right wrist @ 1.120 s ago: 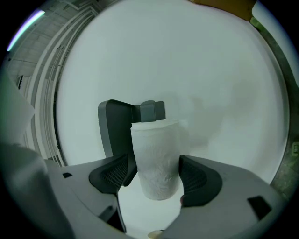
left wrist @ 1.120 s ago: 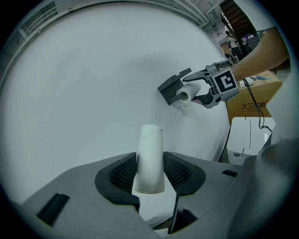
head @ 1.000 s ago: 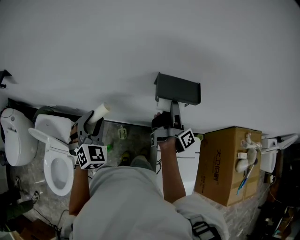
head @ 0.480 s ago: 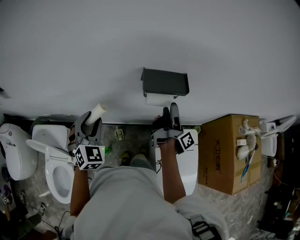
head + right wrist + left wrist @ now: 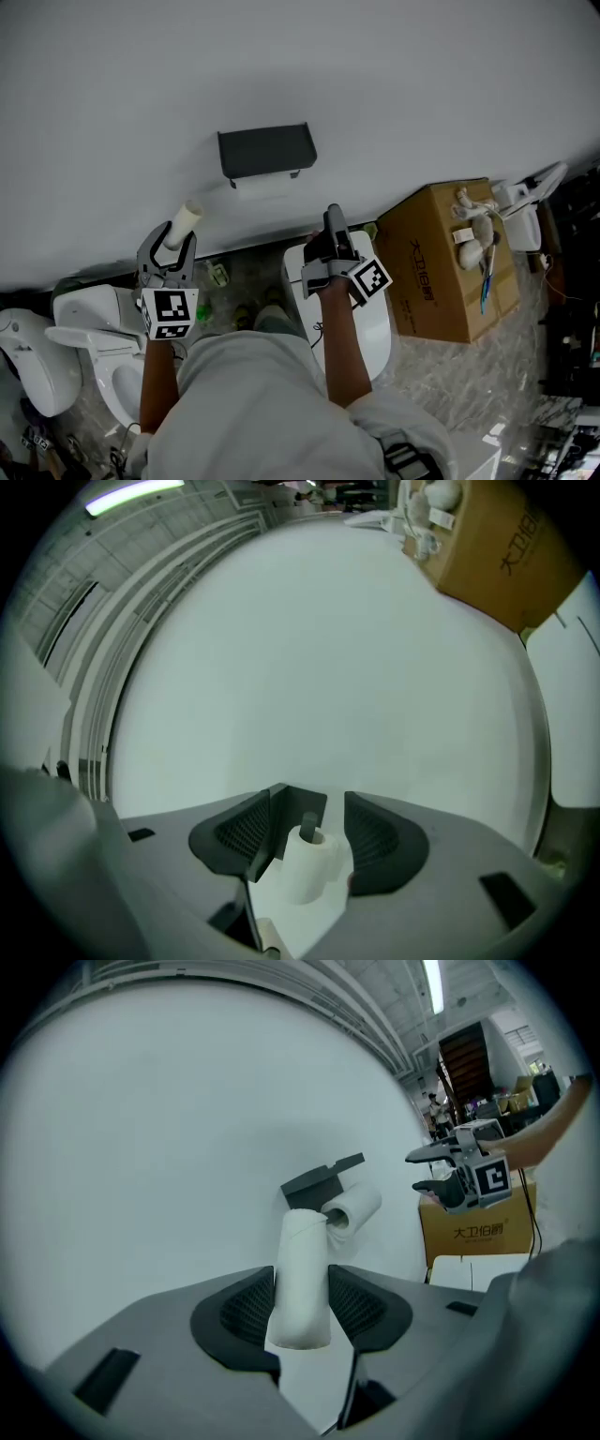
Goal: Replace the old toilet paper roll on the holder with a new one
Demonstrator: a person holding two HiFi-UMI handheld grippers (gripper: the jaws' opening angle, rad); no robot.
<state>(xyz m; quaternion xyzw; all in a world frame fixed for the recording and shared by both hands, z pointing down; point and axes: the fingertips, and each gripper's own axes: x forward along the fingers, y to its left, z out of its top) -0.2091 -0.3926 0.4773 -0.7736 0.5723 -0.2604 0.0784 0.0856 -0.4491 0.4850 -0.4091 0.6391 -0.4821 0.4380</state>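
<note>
The dark wall holder (image 5: 267,150) carries a white paper roll (image 5: 265,186) under its lid. My left gripper (image 5: 170,247) is shut on a pale, bare cardboard tube (image 5: 185,221), which stands upright between the pads (image 5: 302,1269), left of and below the holder (image 5: 322,1177). My right gripper (image 5: 331,217) points at the wall a little right of and below the roll, apart from it. Its jaws have just been closing and hold nothing. Along them, the roll (image 5: 309,860) and holder (image 5: 298,808) show farther off in the gap, untouched.
A white toilet (image 5: 98,323) stands at the lower left, and a white toilet lid (image 5: 375,323) lies under my right arm. A cardboard box (image 5: 450,262) with brushes on top stands to the right. A small green bottle (image 5: 217,274) sits on the floor.
The right gripper has drawn back from the roll on the holder and narrowed its jaws. The left gripper, still gripping the tube, has shifted sideways. The holder now sits farther left in the head view.
</note>
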